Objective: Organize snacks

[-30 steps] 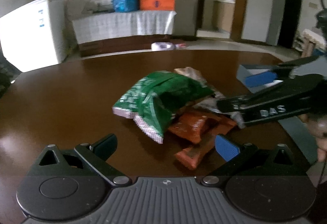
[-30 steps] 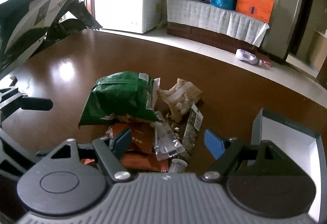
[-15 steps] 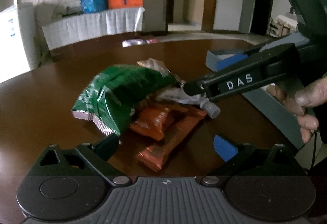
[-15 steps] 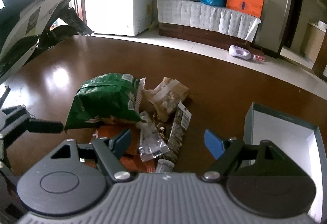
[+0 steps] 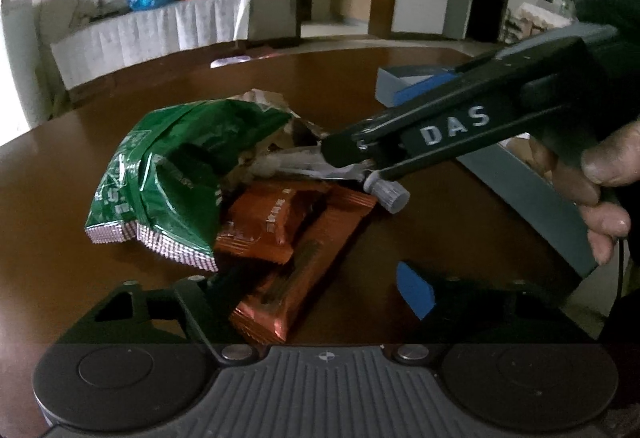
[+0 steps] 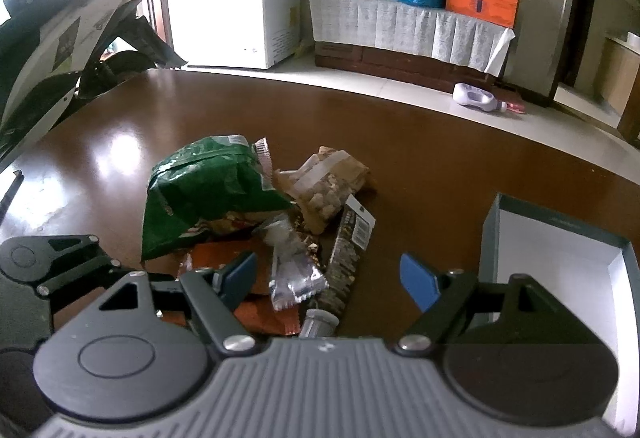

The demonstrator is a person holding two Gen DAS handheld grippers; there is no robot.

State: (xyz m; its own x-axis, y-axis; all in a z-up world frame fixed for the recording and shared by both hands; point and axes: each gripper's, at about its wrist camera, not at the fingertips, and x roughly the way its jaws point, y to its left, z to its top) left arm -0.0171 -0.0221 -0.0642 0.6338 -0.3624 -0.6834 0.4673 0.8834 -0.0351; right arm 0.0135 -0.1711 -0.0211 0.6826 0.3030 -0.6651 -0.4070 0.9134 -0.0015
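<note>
A pile of snacks lies on the brown table (image 6: 420,158): a green bag (image 5: 172,178), a short orange bar (image 5: 272,222), a long orange bar (image 5: 296,286), a silver pouch (image 6: 296,278) with a grey cap (image 5: 386,194), a dark bar (image 6: 348,250) and a clear bag of nuts (image 6: 324,186). My left gripper (image 5: 320,286) is closing, with the long orange bar between its jaws; the blue right pad stands clear of the bar. My right gripper (image 6: 326,278) hangs open over the silver pouch.
An open grey box (image 6: 560,262) with a white inside stands right of the pile. A person's hand (image 5: 600,190) holds the right gripper. Beyond the table stand a white freezer (image 6: 236,2) and a cloth-covered cabinet (image 6: 408,26).
My left gripper has come nearer and lower to the orange bars, and its jaws have narrowed around the long one. The right gripper has stayed almost still.
</note>
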